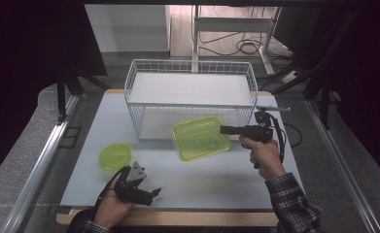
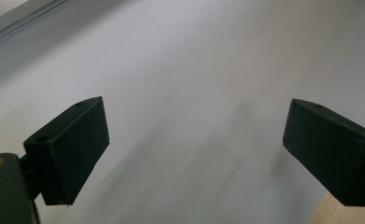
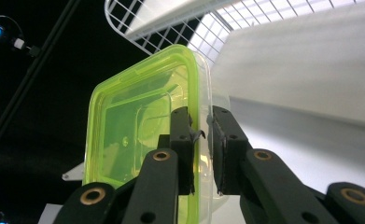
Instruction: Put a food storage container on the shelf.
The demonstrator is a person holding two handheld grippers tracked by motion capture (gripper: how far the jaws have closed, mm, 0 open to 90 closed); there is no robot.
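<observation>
Right hand-held gripper [image 1: 222,129] clamps the green container's [image 1: 200,138] rim above the counter [image 1: 187,177]; keep it level while clearing the wire basket's [image 1: 190,106] front wall.

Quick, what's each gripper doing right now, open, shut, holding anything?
Left gripper: jaws open, nothing between them, low over the table.
Right gripper: jaws shut on the rim of the rectangular green container, held off the table in front of the wire basket.
</observation>
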